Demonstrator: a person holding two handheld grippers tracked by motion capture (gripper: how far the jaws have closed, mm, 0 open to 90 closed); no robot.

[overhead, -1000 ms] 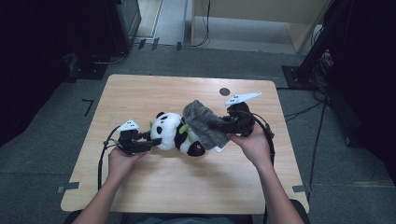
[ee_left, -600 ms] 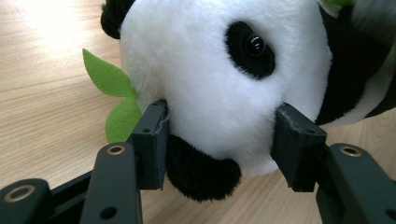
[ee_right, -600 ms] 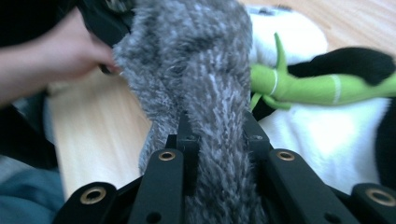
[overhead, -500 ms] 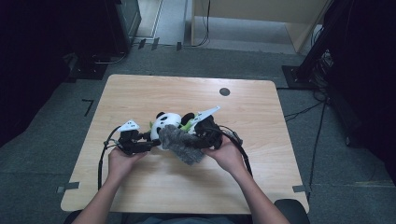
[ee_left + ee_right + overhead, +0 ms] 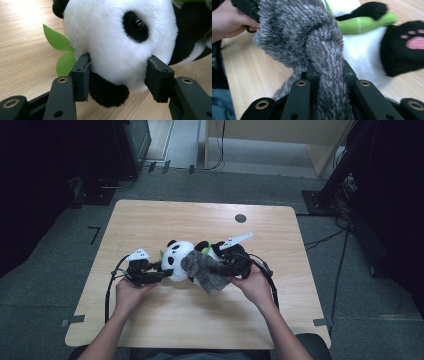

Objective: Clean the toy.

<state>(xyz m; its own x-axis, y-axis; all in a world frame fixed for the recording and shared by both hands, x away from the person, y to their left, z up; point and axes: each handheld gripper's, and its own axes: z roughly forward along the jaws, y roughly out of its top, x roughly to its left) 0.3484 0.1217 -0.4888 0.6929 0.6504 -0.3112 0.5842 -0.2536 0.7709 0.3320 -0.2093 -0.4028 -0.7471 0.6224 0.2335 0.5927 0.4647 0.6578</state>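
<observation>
A: What's different from a second ago?

B: The grey furry cloth (image 5: 206,272) has come across. It was held off at the panda's three o'clock side, near the table's right half; now it lies draped over the plush panda (image 5: 182,261) from its belly down toward five o'clock, touching it. The right gripper (image 5: 231,266) came down and leftward with it, jaws pressed tight on a bunched fold of the cloth (the right gripper view shows the pile squeezed between the two black jaws).

A: And the left?

B: The left gripper (image 5: 117,75) hasn't budged. Its pads sit dented into the panda's white head, one on each side, at about nine o'clock of the toy. So I'd judge the covering is well under way: the toy is pinned and the cloth is landing on it.

A: Where is the panda exactly?

B: Lying near the middle of the wooden table (image 5: 165,220), a little toward the person.

A: Materials?

B: The cloth is shaggy, long-piled, mottled grey and limp. The panda is short soft plush, round-headed, with a glossy bead eye (image 5: 137,24), flat green felt leaves (image 5: 60,47) and a pink paw print (image 5: 414,41). The tabletop is smooth pale woodgrain with rounded corners.
</observation>
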